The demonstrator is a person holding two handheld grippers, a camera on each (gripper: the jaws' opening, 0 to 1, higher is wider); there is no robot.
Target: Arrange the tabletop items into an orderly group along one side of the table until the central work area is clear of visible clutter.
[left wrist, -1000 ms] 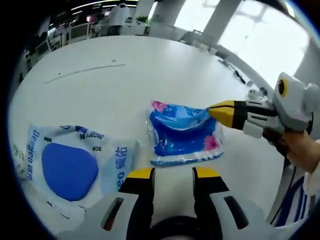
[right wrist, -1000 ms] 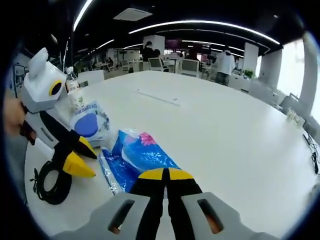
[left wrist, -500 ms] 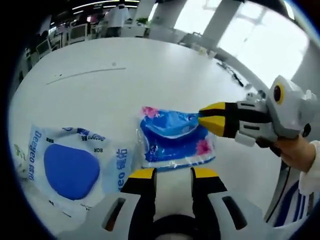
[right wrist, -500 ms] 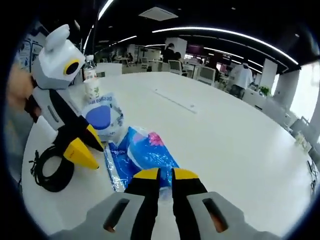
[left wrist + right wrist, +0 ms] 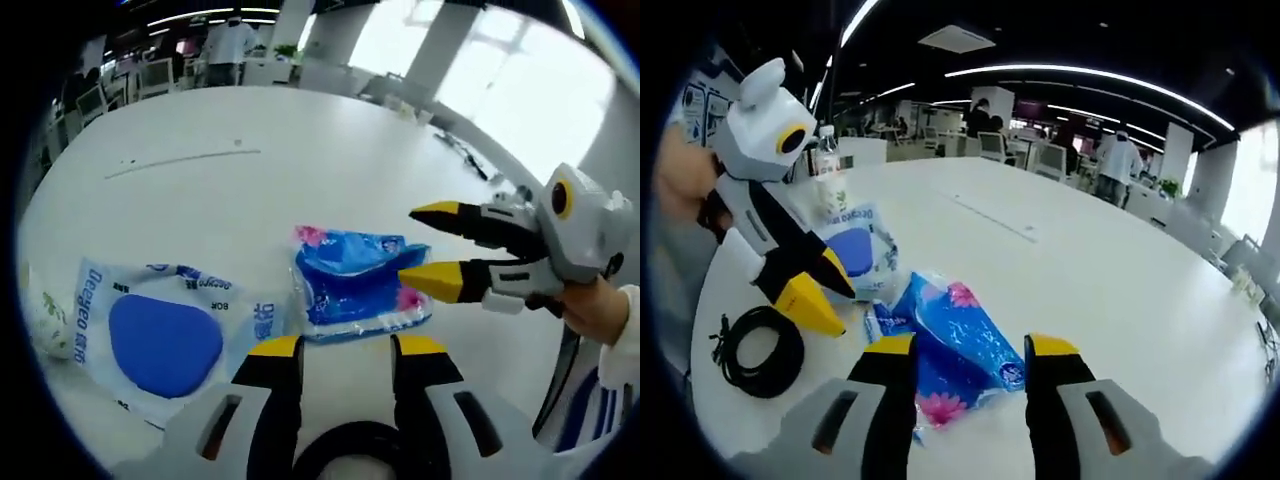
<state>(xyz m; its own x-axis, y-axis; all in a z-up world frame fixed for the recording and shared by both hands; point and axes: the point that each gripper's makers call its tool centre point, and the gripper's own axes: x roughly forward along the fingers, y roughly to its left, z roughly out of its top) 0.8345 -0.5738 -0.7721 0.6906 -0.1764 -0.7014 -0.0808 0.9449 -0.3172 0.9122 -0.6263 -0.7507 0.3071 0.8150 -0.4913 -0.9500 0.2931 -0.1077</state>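
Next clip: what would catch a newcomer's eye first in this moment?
The bright blue tissue pack with pink flowers lies on the white table, just ahead of the open right hand-held gripper. Beside it lies a wet-wipes pack with a blue lid. The left hand-held gripper, yellow-tipped, hovers near a coiled black cable at the table edge.
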